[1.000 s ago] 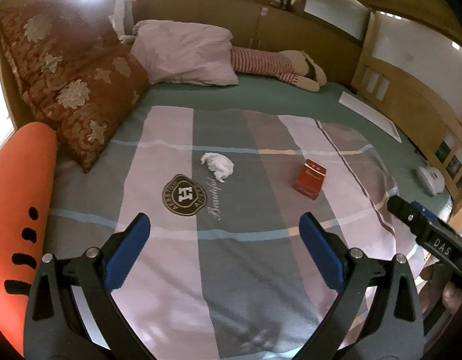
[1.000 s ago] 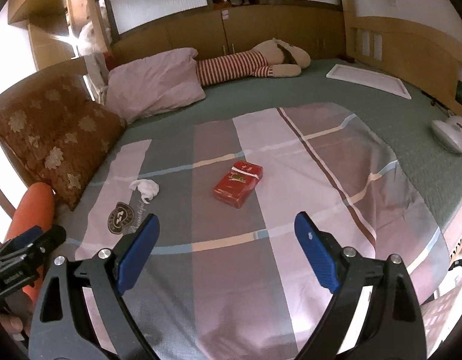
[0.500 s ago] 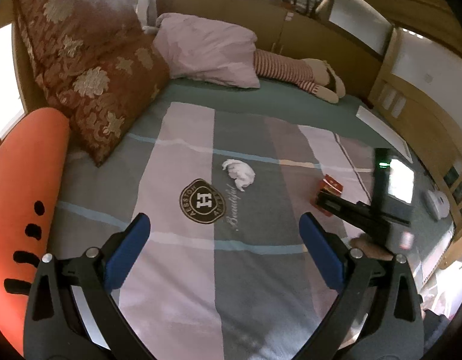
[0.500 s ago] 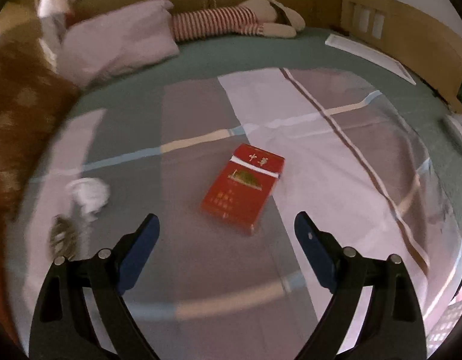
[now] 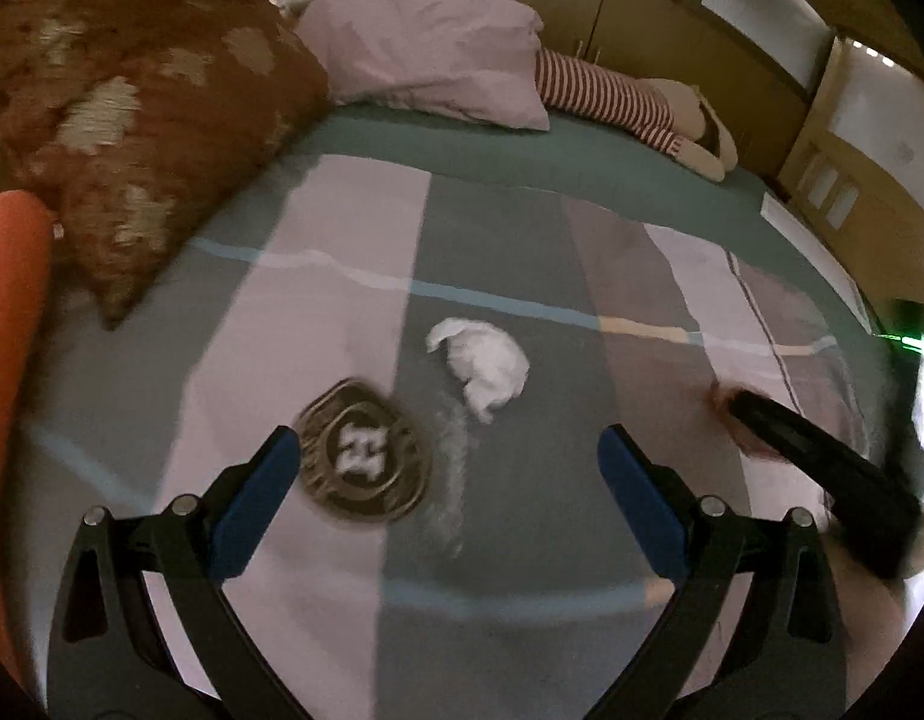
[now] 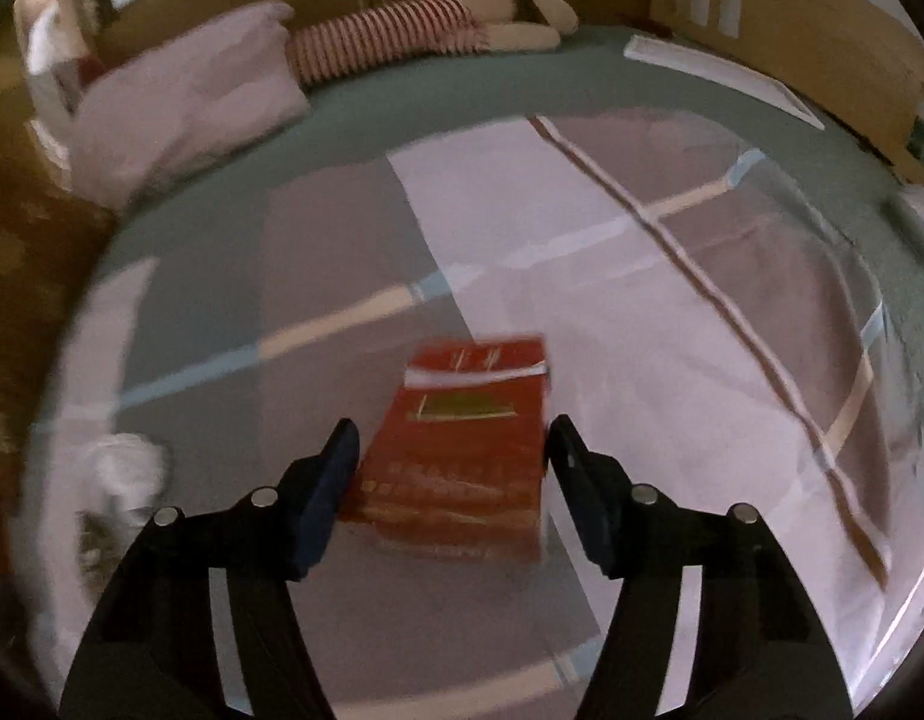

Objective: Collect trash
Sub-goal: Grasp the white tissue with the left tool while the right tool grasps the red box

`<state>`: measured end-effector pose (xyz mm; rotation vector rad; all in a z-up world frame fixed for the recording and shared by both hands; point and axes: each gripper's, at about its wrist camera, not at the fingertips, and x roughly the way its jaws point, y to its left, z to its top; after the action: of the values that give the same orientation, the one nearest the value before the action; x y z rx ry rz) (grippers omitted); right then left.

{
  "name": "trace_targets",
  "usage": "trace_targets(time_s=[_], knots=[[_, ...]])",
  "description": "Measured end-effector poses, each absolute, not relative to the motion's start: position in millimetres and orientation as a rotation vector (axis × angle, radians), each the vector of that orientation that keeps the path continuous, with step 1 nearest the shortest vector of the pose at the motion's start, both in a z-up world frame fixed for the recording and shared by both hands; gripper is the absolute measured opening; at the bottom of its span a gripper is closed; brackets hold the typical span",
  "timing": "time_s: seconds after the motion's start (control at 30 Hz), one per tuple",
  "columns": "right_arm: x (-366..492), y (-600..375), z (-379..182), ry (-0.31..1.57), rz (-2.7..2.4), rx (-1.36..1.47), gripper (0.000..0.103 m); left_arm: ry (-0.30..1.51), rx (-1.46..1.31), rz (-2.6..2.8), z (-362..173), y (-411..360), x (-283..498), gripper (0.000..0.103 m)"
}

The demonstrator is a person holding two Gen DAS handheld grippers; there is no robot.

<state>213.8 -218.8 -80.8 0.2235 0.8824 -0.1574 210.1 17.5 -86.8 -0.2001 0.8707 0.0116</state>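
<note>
Red packet (image 6: pixel 462 450) blurred between jaws, contact unclear, tissue (image 5: pixel 483 366) apart

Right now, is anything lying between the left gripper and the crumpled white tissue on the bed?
Nothing visible does. The left gripper is wide open, and only flat bedspread with its printed round emblem lies between it and the crumpled tissue. The right gripper is off to the side, straddling the red pack.

Crumpled tissue (image 5: pixel 483 369) beyond left gripper (image 5: pixel 447 468)
</note>
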Motion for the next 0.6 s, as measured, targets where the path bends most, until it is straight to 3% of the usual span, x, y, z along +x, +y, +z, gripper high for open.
trace_targets(time_s=[0.1,0.33,0.43,0.47,0.53,0.57,0.6], knots=[[198,-218,-63,0.868,-0.103,0.231,0.063,0.878,-0.216,0.038,-102,9,243,0.098],[184,-202,-29,0.808,-0.022,0.220,0.058,0.969,-0.181,0.077,-141,4,302,0.087],[180,-192,-20,0.797,0.016,0.191,0.046,1.013,-0.154,0.020,-154,-4,310,0.063],[180,-190,-19,0.795,0.020,0.173,0.045,1.001,-0.099,0.012,-154,-8,308,0.044],[179,-189,-19,0.794,0.001,0.123,0.045,1.007,-0.076,-0.028,-151,-9,305,0.017],[180,-190,-21,0.801,-0.005,0.109,0.047,1.016,-0.098,-0.049,-147,-6,302,0.016],[182,-193,-25,0.813,-0.017,0.095,0.056,1.015,-0.108,-0.059,-142,-3,299,0.015]])
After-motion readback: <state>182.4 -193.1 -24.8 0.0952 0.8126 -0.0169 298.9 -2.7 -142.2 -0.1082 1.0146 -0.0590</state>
